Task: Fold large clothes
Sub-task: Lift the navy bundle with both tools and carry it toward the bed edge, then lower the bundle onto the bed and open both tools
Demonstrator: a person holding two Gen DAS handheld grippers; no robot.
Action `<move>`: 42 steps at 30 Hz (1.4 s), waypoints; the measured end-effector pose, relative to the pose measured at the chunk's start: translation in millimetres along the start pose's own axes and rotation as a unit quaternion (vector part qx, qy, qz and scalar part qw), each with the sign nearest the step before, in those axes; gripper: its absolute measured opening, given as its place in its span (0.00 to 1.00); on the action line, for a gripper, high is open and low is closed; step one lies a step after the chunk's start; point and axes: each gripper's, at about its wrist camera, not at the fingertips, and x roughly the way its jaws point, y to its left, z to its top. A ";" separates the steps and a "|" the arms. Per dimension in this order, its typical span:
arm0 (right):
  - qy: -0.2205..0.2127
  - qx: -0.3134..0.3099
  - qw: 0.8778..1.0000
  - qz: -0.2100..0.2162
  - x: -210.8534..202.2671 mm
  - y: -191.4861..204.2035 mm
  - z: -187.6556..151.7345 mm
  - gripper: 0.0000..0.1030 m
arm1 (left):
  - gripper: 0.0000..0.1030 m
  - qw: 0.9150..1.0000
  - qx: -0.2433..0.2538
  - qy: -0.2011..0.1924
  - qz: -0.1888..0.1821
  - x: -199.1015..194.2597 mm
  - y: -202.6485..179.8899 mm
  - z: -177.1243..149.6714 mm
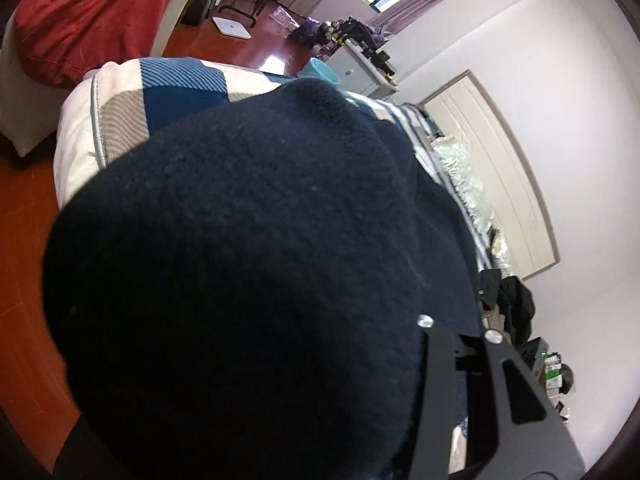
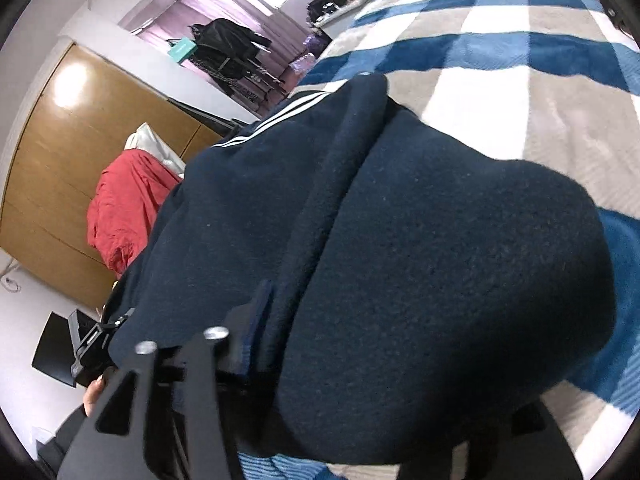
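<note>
Draping over both your grippers, the navy fleece garment (image 1: 248,248) fills each wrist view and lies on the blue, white and grey checked bedspread (image 2: 500,92). Your left gripper (image 1: 476,392) shows only 1 black finger at lower right; cloth hides the rest, so you cannot tell its jaw width or grip. Same for your right gripper (image 2: 168,400): 1 finger at lower left, jaws buried. 2 white stripes (image 2: 280,118) run along the garment's far edge. A red quilt (image 2: 128,208) sits far left.
</note>
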 end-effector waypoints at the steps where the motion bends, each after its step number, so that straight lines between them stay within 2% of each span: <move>1: 0.004 0.007 1.000 0.002 2.5 -5.2 3.4 0.67 | 0.66 1.000 -0.002 -0.001 0.003 0.0 1.1 -0.2; 2: 0.008 0.014 1.000 0.007 -10.5 -20.7 -4.2 0.75 | 0.78 1.000 -0.003 -0.004 0.011 -1.9 1.8 -0.2; 3: 0.008 0.017 1.000 0.012 -19.3 -20.0 -8.4 0.87 | 0.83 1.000 -0.005 -0.007 0.015 -1.8 1.6 1.5; 5: 0.003 0.010 1.000 0.018 -31.9 -20.3 -11.8 0.89 | 0.87 0.999 -0.015 -0.017 0.031 -0.7 -2.1 3.2; 7: -0.013 -0.009 1.000 0.018 -55.5 -14.0 -23.3 0.90 | 0.88 0.998 -0.020 -0.033 0.043 -20.9 -7.0 -11.8; 9: -0.041 -0.028 0.998 0.025 -74.7 -4.9 -34.7 0.92 | 0.90 0.996 -0.009 -0.073 0.060 -50.4 -19.7 -28.4; 11: -0.070 -0.042 0.995 0.049 -89.9 1.6 -45.5 0.95 | 0.91 0.994 0.013 -0.093 0.060 -70.0 -36.9 -43.5; 12: -0.090 -0.051 0.992 0.075 -97.8 7.4 -53.0 0.95 | 0.91 0.993 0.028 -0.102 0.053 -77.0 -46.8 -50.0; 14: -0.097 -0.070 0.987 0.105 -96.8 20.2 -59.9 0.95 | 0.93 0.992 0.061 -0.108 0.027 -86.9 -67.6 -58.3; 17: -0.039 -0.061 0.992 0.100 -68.8 30.8 -63.8 0.95 | 0.94 0.987 0.133 -0.092 -0.021 -70.9 -106.2 -56.9; 19: -0.025 -0.051 0.993 0.102 -62.4 32.8 -68.6 0.95 | 0.94 0.978 0.185 -0.082 -0.042 -52.4 -129.1 -55.5; 21: -0.019 -0.045 0.994 0.102 -64.3 32.5 -75.1 0.95 | 0.94 0.972 0.222 -0.047 -0.056 -22.4 -142.8 -57.7; 22: -0.018 -0.042 0.993 0.105 -68.5 32.7 -78.6 0.95 | 0.94 0.973 0.221 -0.027 -0.056 -7.4 -140.3 -56.7; 24: -0.016 -0.034 0.994 0.100 -81.7 30.3 -85.7 0.95 | 0.94 0.982 0.181 0.023 -0.048 31.5 -119.2 -54.3; 28: -0.013 -0.040 0.996 0.081 -101.8 26.5 -93.9 0.95 | 0.94 0.991 0.110 0.034 -0.075 48.0 -88.5 -52.3; 30: -0.022 -0.058 0.997 0.055 -114.3 32.0 -98.7 0.95 | 0.94 0.991 0.095 0.036 -0.082 43.2 -85.0 -50.9; 33: -0.037 -0.095 0.994 0.040 -131.4 50.5 -106.5 0.95 | 0.94 0.993 0.118 0.014 -0.028 21.0 -101.2 -61.3; 36: -0.054 -0.138 0.989 0.028 -141.5 76.2 -118.0 0.95 | 0.94 0.986 0.166 -0.007 -0.002 -10.6 -127.7 -84.0; 39: -0.059 -0.189 0.980 0.011 -144.3 101.2 -134.6 0.95 | 0.94 0.975 0.219 -0.025 0.020 -43.5 -153.0 -112.6; 42: -0.046 -0.210 0.977 -0.004 -139.2 116.5 -143.4 0.95 | 0.94 0.953 0.285 -0.053 0.092 -73.1 -177.8 -146.9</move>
